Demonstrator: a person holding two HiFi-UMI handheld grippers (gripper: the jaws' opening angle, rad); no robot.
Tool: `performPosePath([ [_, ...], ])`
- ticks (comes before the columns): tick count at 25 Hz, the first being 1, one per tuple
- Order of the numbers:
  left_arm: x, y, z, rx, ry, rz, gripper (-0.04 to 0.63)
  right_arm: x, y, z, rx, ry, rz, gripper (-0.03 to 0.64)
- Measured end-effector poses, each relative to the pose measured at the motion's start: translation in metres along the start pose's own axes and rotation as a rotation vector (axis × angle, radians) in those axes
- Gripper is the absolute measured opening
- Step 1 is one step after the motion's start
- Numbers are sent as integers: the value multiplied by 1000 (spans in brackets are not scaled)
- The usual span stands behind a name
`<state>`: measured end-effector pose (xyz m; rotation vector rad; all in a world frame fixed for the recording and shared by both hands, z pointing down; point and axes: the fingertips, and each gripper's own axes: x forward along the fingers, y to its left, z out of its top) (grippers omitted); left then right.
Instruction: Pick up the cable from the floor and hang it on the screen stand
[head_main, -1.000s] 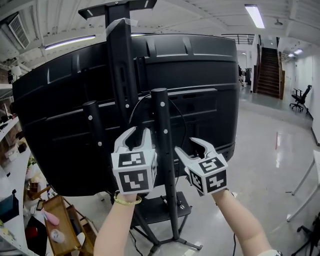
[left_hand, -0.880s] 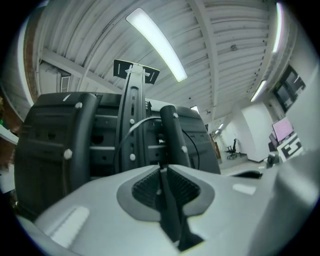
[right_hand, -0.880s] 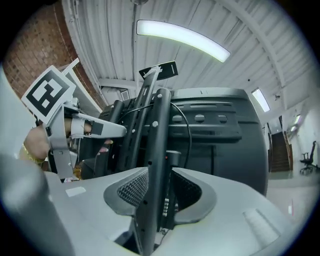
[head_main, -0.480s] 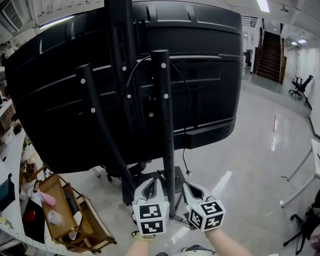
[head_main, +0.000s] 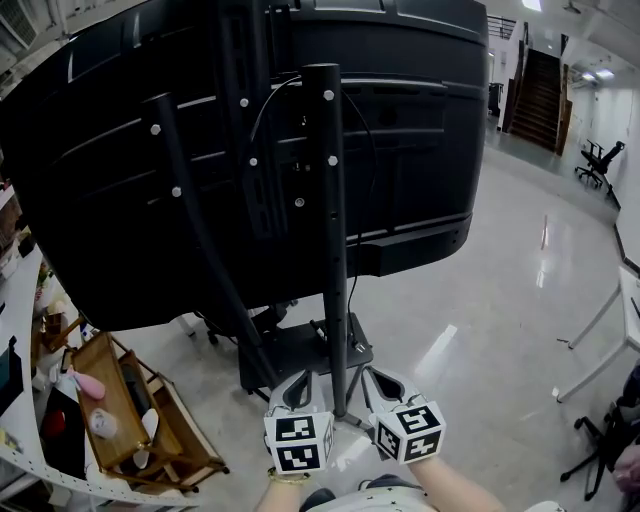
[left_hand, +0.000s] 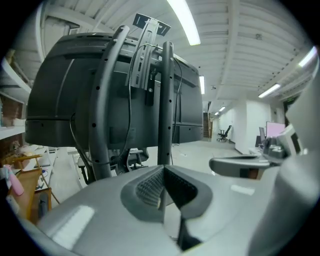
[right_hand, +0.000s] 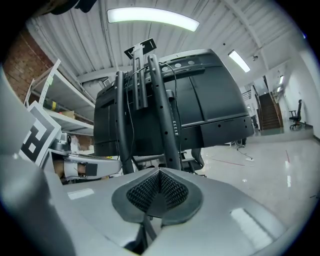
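The black screen (head_main: 120, 200) fills the far left and middle of the head view, its back facing near. The pale glossy floor (head_main: 480, 300) spreads to the right and near. The stand (head_main: 330, 200) rises in front of the screen's back as one upright black post with a slanted post left of it, both running down to a dark base (head_main: 290, 355) on the floor. Dark stairs (head_main: 540, 90) climb at the far right, and an office chair (head_main: 600, 160) stands near them. A wooden cart (head_main: 185, 440) holding small things sits at the near left.

The left gripper (head_main: 300, 378) and the right gripper (head_main: 378, 375) are low at the near edge, side by side, one on each side of the upright post's foot, and neither touches it. In each gripper view the jaws are pressed together with nothing between them: left gripper (left_hand: 163, 180), right gripper (right_hand: 159, 187).

The thin black cable (head_main: 374, 170) is up on the stand: it loops over the upright post on the screen's back and hangs down the right side, well apart from both grippers.
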<state>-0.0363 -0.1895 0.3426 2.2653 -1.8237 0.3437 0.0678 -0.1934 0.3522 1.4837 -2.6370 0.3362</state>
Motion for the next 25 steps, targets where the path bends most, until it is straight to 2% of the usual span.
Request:
performPosePath([
  [25,11,3,-8,-41,29,-26,6,18,6,2,-35,34,12,-2],
])
